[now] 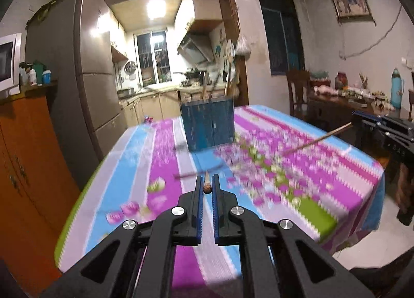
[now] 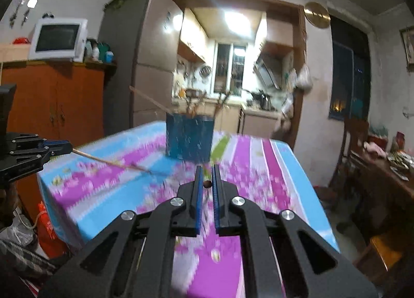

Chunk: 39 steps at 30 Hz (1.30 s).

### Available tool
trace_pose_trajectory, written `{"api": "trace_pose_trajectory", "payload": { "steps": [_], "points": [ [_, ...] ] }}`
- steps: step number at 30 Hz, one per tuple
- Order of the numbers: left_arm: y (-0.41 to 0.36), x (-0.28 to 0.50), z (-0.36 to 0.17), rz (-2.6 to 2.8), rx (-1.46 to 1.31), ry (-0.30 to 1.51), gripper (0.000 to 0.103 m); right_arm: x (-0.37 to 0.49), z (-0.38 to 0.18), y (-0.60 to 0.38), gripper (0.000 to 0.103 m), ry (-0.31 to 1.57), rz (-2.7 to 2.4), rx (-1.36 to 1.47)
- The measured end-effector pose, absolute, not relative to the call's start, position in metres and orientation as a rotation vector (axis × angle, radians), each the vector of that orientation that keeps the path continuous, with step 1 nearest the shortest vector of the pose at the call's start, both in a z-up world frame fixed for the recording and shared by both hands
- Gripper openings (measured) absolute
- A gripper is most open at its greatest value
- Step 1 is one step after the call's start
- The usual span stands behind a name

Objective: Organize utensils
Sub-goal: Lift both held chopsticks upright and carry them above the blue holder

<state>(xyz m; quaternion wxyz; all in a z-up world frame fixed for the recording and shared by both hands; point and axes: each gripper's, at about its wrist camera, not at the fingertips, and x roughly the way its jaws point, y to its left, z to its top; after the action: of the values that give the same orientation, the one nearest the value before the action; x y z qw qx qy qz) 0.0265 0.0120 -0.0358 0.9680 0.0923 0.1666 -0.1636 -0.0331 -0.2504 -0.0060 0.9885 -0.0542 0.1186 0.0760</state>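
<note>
Each gripper is clamped on one chopstick by its butt end: left gripper (image 1: 207, 185) and right gripper (image 2: 207, 177), tips aimed at the blue holder (image 1: 209, 124) at centre frame on the table (image 1: 336, 168), likely for dropping in.

place: we see a home dining room | evidence: floral tablecloth (image 1: 165, 142) on our table, fridge (image 1: 64, 70), microwave (image 2: 58, 39), wooden chair (image 1: 297, 91) | beyond doorway: kitchen with range hood (image 1: 194, 46)

Motion blur smears the floral tablecloth (image 1: 271, 168) and the blue utensil holder (image 1: 208, 124), so its contents are unreadable. The far tip of the chopstick (image 2: 111, 162) dissolves into the blur.
</note>
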Motion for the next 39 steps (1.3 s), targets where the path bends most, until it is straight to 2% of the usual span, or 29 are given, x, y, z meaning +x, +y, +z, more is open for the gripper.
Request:
{"api": "trace_pose_trajectory", "payload": {
  "steps": [8,14,26,39],
  "points": [
    [0.022,0.055,0.016,-0.401,0.147,0.314,0.007,0.004,0.039,-0.253,0.005,0.205,0.248,-0.054],
    [0.024,0.09,0.042,-0.464,0.096,0.364,0.007,0.038,0.067,-0.25,0.005,0.228,0.3,-0.038],
    [0.008,0.129,0.075,-0.506,0.161,0.397,0.007,0.08,0.091,-0.237,0.005,0.285,0.372,0.027],
    [-0.017,0.164,0.084,-0.364,0.235,0.406,0.007,0.11,0.115,-0.217,0.005,0.294,0.404,0.014]
  ]
}}
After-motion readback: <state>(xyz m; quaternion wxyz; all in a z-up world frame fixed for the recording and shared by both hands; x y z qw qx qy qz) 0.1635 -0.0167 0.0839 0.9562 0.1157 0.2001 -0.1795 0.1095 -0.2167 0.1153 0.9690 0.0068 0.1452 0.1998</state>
